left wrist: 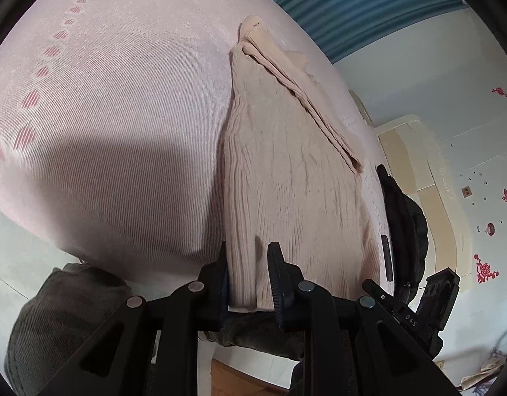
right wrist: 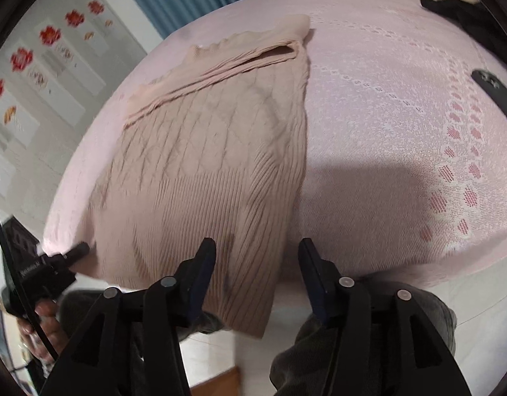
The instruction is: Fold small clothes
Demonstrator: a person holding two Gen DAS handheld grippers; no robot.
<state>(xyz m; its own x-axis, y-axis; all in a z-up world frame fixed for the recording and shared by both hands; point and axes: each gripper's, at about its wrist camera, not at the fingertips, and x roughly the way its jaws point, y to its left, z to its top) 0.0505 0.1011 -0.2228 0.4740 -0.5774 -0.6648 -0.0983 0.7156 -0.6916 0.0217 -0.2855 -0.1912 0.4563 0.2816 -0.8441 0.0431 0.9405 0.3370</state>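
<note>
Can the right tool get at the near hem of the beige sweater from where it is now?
Probably yes. The right tool is open, with the beige sweater hem hanging off the bed edge between its fingers. Nothing lies between them; the left tool grips the hem further along.

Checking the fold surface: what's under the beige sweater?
The beige sweater lies on a pink lace bedspread. Its near hem overhangs the edge. Anything beneath the sweater's middle is covered.

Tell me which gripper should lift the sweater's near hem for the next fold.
Left. The left gripper already has its jaws around the near hem of the beige ribbed knit sweater. The right gripper is open, jaws straddling only the hem's corner.
</note>
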